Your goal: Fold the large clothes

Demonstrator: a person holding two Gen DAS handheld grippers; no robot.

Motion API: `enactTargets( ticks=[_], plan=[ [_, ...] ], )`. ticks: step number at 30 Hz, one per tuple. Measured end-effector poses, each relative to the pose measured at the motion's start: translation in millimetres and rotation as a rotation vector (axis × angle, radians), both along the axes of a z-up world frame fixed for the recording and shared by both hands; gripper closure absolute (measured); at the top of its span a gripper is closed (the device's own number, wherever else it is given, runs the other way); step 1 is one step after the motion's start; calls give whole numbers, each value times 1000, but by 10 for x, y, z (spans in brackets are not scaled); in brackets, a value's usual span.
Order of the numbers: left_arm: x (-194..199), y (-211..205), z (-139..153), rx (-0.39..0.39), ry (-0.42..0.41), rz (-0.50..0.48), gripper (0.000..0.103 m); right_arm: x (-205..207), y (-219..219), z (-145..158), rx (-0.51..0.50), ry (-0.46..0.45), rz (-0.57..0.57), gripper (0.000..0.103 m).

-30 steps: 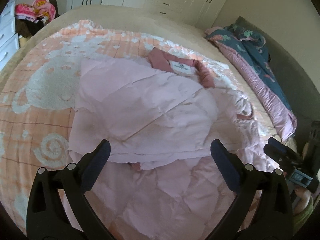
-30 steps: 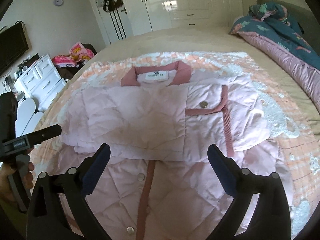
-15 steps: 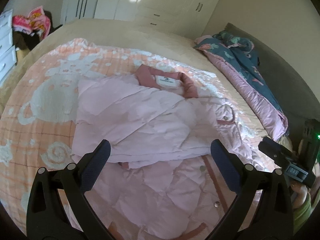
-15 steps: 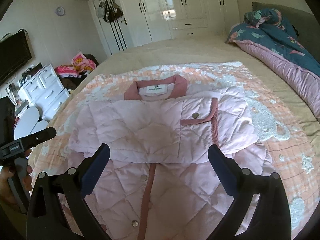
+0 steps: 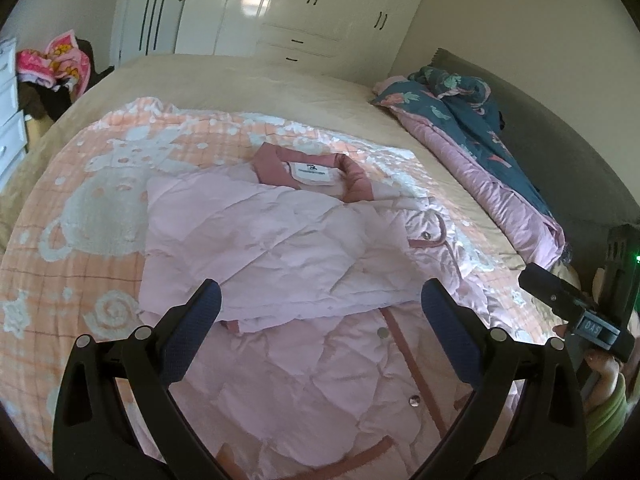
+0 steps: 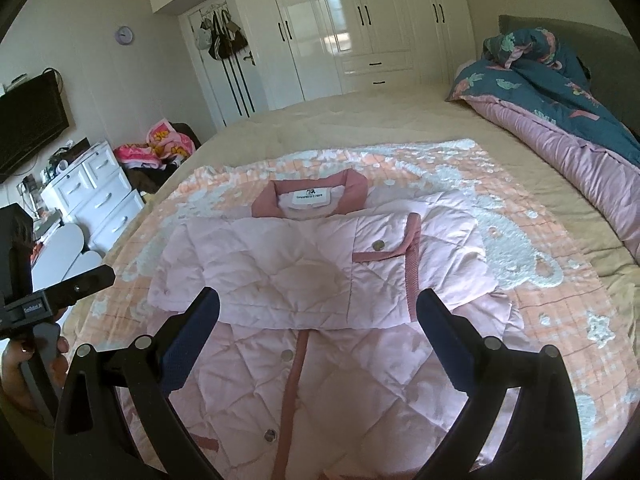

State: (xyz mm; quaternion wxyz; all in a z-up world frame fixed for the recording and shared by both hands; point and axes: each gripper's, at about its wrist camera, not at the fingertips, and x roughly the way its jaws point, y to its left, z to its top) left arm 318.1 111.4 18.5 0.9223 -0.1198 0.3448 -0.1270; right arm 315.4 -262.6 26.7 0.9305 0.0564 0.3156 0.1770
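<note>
Left gripper (image 5: 320,306) and right gripper (image 6: 318,306): fingers spread wide, nothing held, both hovering above the lower half of the pink quilted jacket (image 6: 320,280). Jacket is laid flat on the peach blanket (image 6: 540,320) on the bed (image 6: 360,120), collar (image 6: 310,196) at the far end, sleeves already folded across the chest. Likely next step: bottom hem to be pinched at both corners, one per gripper, lifted evenly and carried toward the collar. Corners should be kept level so the padded layers aren't skewed; sleeve stack should not be dragged.
</note>
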Motion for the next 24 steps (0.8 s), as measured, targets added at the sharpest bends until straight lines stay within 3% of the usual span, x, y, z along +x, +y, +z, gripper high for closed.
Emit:
enactTargets(
  ticks=[24],
  plan=[
    [-620,-162,169,-21,-39,36,9,-494,-199,286,31,-47,40,4]
  ],
)
